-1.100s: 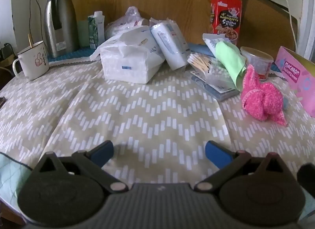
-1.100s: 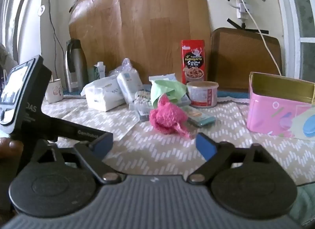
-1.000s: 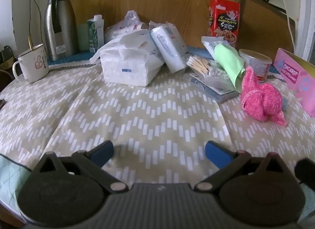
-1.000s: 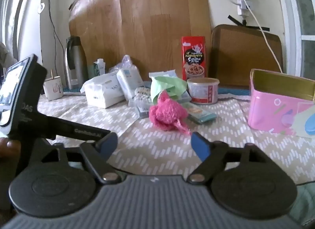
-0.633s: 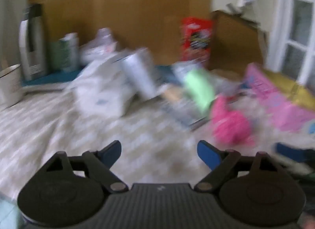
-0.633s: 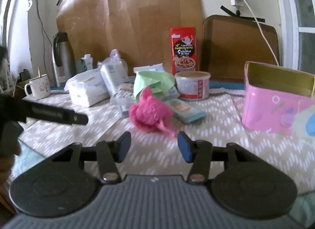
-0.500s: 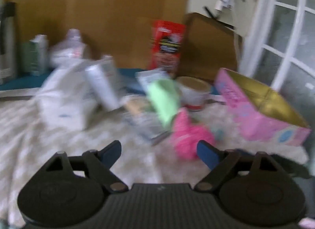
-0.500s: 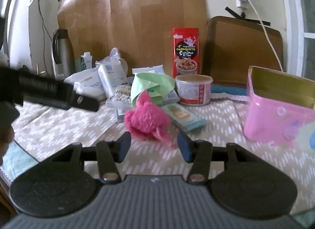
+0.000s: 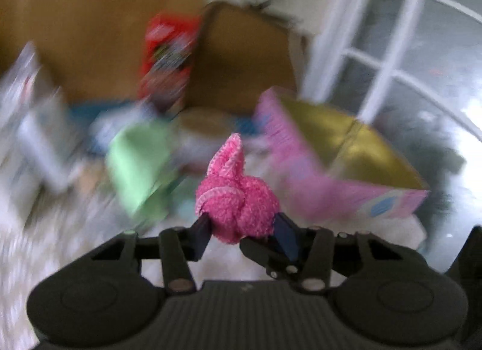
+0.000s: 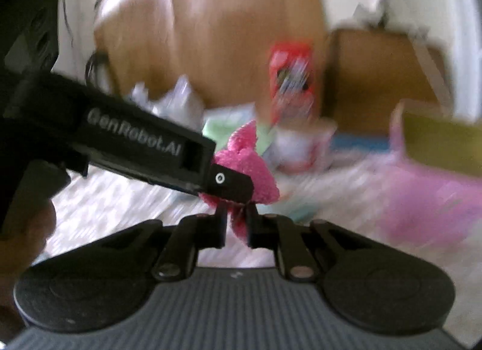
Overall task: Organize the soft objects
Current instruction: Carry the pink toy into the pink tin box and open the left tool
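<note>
Pink fluff fills the middle of the left wrist view: a knotted pink fuzzy cloth (image 9: 236, 202) sits between the fingers of the left gripper (image 9: 241, 234), which have just been closing and now press into its sides. Behind it to the right stands a pink box (image 9: 316, 175) with a gold lining, open at the top and holding nothing I can see. Everything else at the far side is smeared: a green cloth (image 9: 138, 163) on the left, a red carton (image 9: 167, 58), pale packets.

From the right wrist view, the right gripper (image 10: 236, 225) has also just been closing; its fingers are nearly together, pinching a lower fold of the same cloth. The left gripper's black body reaches in from the left and covers part of the bundle. The box shows blurred at the right edge.

I'd judge the sorting barely begun: one soft item is gripped by both tools, not yet in the box, and the green cloth waits on the desk (image 10: 120, 196). Whether the bundle is clear of the desk is hard to tell through the blur.
</note>
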Available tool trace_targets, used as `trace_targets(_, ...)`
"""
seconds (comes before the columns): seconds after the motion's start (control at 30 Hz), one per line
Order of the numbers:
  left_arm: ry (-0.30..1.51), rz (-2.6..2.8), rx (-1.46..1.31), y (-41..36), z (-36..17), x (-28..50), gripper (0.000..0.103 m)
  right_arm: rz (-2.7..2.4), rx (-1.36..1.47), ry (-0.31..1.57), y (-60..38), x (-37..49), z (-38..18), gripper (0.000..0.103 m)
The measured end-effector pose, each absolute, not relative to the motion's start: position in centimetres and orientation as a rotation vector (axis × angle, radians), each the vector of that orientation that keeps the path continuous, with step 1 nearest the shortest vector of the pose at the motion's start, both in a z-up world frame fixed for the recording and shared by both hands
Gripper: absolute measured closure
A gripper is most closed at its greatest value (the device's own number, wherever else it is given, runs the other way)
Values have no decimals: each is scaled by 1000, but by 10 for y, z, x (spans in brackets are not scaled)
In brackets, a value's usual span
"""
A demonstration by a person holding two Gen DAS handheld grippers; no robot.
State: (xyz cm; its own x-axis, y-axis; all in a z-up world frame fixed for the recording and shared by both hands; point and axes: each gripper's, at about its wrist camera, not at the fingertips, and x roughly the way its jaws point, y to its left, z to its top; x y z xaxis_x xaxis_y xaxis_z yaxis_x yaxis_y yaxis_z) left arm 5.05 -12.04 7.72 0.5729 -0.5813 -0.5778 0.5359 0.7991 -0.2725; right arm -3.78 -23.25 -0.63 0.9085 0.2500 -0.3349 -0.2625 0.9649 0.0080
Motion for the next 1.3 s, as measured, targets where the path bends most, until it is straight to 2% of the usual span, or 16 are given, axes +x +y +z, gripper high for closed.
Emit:
trace_targets(0.17, 586, -808, 6, -202, 100, 61, 57, 56, -78, 177, -279, -46, 19, 88)
trace_targets(0.37, 625, -895, -12, -283, 88, 83, 57, -123, 11, 196, -353, -32, 23, 88)
trace_targets(0.43, 643, -881, -13, -299, 82, 88, 57, -158, 15, 212, -365, -27, 18, 84)
trace_targets(0.47, 647, -863, -12, -304, 78, 82, 55, -174, 15, 222, -368, -25, 16, 81)
trace_targets(0.5, 658, -846, -7, -305, 78, 83, 50, -187, 16, 230, -372, -16, 15, 67)
trace_targets(0.57, 668, -811, 5, -306, 78, 82, 41, -205, 31, 220, -377, -17, 11, 47)
trace_targets(0.63, 641, -789, -2, -294, 82, 78, 33, -219, 38, 192, -376, -25, 11, 44)
trace_targets(0.8, 502, -742, -80, -211, 96, 50, 28, -130, 56, 96, -358, -47, 17, 45)
trace_targets(1.03, 455, -371, -58, -66, 69, 35, 27, 173, 33, 240, -287, -21, 13, 46)
trace_targets(1.3, 506, -110, -95, 19, 22, 54, 30, 345, 41, 379, -201, 46, 12, 46)
